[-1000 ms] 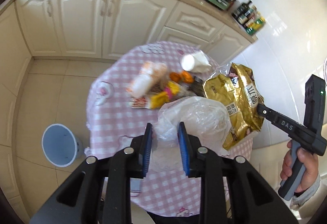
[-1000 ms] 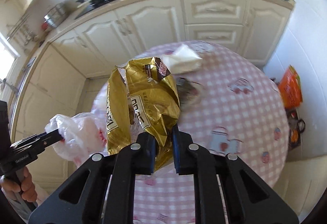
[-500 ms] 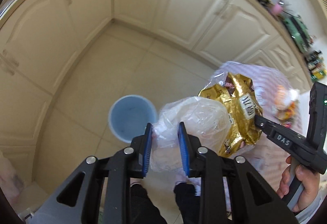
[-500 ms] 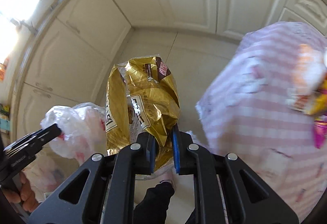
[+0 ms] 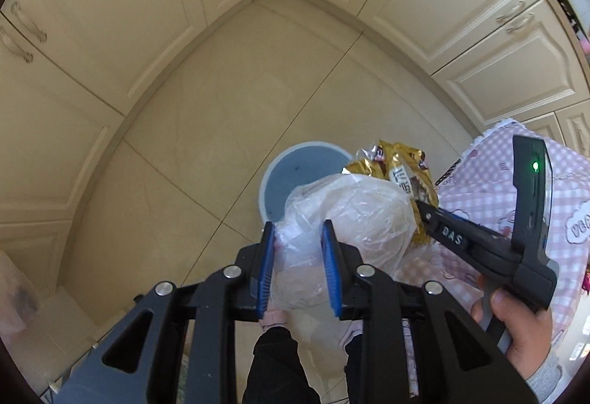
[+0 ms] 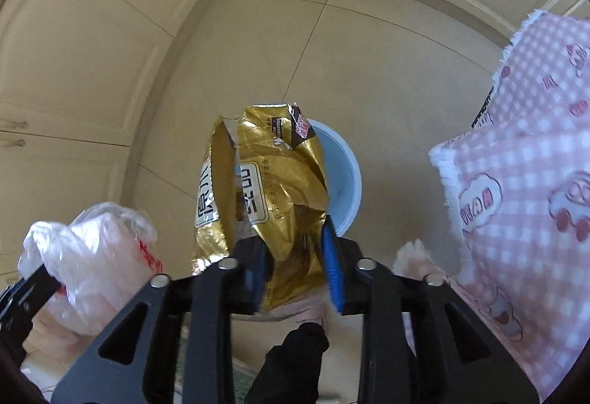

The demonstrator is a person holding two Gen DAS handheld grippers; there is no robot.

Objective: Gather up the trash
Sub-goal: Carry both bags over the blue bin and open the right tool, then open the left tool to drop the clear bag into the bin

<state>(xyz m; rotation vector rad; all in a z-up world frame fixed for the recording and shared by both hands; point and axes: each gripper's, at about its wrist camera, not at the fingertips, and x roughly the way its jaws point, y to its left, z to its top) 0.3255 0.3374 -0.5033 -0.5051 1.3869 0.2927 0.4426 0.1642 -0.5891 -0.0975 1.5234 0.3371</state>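
Observation:
My left gripper (image 5: 298, 234) is shut on a crumpled clear plastic bag (image 5: 354, 216), held above the floor at the near rim of a light blue bin (image 5: 295, 175). My right gripper (image 6: 295, 238) points straight down over the same bin (image 6: 346, 183). Its jaws are opening, with the neck of a gold foil snack bag (image 6: 280, 175) loose between the blue pads. From the left wrist view the gold bag (image 5: 402, 175) hangs over the bin's right rim. The plastic bag (image 6: 96, 249) also shows at the lower left of the right wrist view.
A table under a pink checked cloth (image 6: 523, 146) stands close on the right, its edge near the bin. Cream cabinet doors (image 5: 110, 17) wrap around the tiled floor corner. A person's hand (image 5: 523, 323) holds the right gripper, and dark trouser legs (image 5: 276, 367) are below.
Both grippers swung from over the table down to the floor bin, carrying their bags. The right jaws, tight on the gold bag before, now stand apart.

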